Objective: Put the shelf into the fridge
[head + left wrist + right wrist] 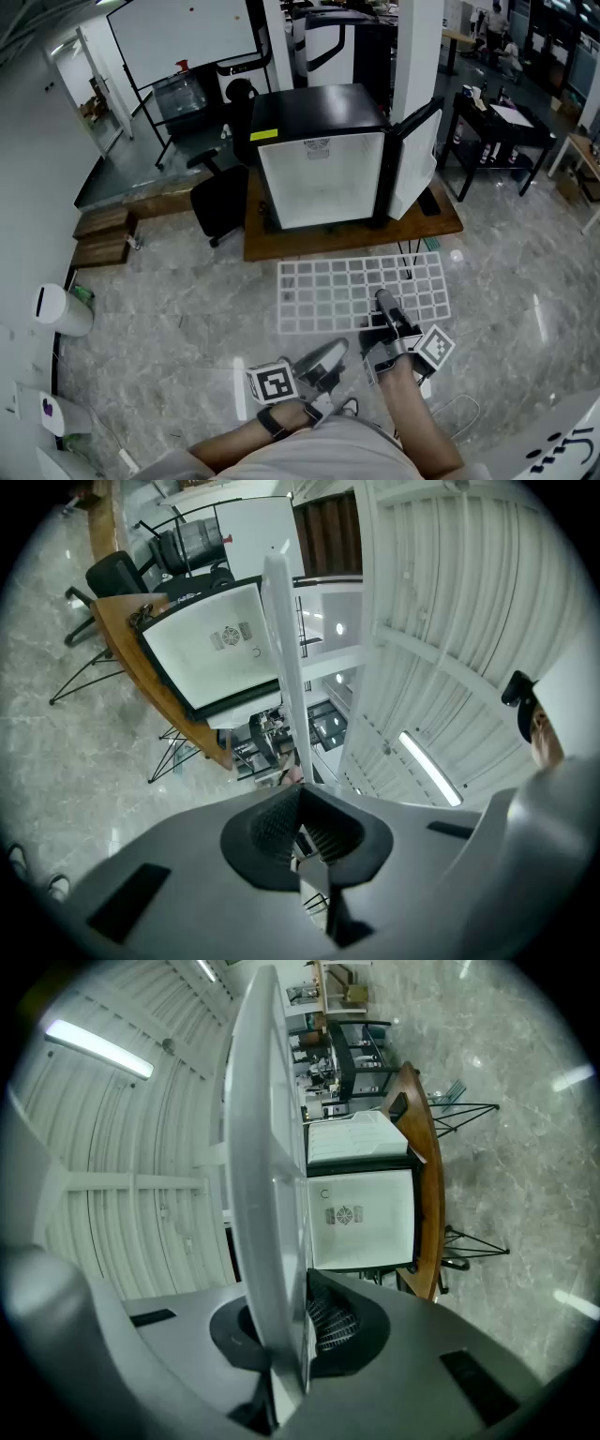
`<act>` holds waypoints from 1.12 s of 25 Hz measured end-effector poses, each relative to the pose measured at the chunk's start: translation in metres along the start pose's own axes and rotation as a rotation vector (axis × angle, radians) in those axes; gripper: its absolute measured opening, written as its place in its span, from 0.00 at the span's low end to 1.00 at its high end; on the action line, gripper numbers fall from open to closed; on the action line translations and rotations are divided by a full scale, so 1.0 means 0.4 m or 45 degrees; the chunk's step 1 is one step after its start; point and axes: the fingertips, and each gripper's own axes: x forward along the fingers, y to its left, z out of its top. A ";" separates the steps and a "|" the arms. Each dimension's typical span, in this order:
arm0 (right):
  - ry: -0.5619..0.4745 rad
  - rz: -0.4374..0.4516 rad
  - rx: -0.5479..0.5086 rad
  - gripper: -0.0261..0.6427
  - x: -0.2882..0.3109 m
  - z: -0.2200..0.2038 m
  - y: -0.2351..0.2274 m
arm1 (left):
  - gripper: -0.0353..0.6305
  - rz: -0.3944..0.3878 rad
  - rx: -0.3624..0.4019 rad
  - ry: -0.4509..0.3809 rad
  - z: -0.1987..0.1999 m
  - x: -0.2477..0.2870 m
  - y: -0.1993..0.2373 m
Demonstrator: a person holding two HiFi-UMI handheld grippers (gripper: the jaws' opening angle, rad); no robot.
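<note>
White wire-grid shelf (361, 292), boxy black fridge (319, 111), marbled grey floor (187, 309)

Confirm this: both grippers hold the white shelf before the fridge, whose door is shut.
Wrong on the door: the head view shows the fridge door open, swung right. Both the left gripper and right gripper do hold the shelf before the fridge.
</note>
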 end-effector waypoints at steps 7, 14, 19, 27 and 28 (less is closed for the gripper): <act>0.003 -0.011 0.009 0.11 0.002 0.000 -0.005 | 0.06 0.002 -0.012 0.001 -0.005 0.002 -0.008; 0.023 0.014 0.020 0.11 -0.001 0.004 -0.001 | 0.06 0.003 -0.016 -0.003 -0.017 0.006 -0.010; 0.017 0.045 0.047 0.11 0.018 0.028 0.009 | 0.06 0.026 -0.009 -0.005 -0.027 0.009 -0.005; 0.046 0.020 0.040 0.11 0.071 0.073 -0.015 | 0.06 0.085 0.052 -0.053 -0.030 0.031 0.001; 0.052 0.022 0.043 0.11 0.081 0.076 -0.017 | 0.06 0.086 0.054 -0.063 -0.028 0.033 -0.002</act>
